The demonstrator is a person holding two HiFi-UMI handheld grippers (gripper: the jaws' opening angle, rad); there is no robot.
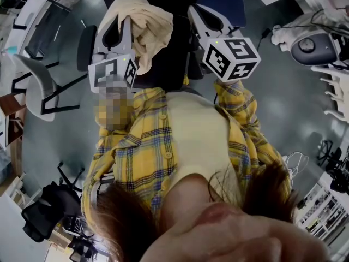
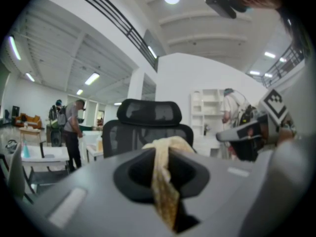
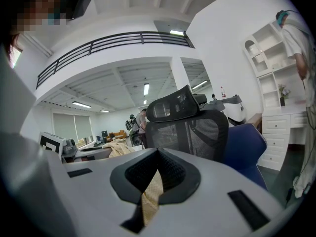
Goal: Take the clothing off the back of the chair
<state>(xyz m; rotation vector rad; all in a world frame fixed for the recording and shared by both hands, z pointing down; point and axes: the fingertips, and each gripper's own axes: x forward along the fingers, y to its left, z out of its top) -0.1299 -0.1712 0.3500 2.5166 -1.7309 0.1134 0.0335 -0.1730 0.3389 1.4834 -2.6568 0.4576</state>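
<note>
A cream-coloured garment (image 1: 146,22) hangs bunched at the top of the head view, over a black mesh office chair (image 1: 172,59). My left gripper (image 1: 121,25) is shut on it; in the left gripper view a fold of the garment (image 2: 165,186) is pinched between the jaws of that gripper (image 2: 161,154), with the chair (image 2: 148,122) right behind. My right gripper (image 1: 199,14) is shut on a strip of the same cloth (image 3: 151,199), which runs down from its jaw line (image 3: 157,156). The chair's backrest (image 3: 190,130) stands just beyond. Whether the garment still touches the chair is hidden.
A blue chair (image 3: 247,149) stands behind the black one, with white shelves (image 3: 276,83) on the right. People stand in the background (image 2: 74,127) and by the shelves (image 2: 232,107). A grey chair (image 1: 38,86) and black chairs (image 1: 49,206) stand on the floor at my left.
</note>
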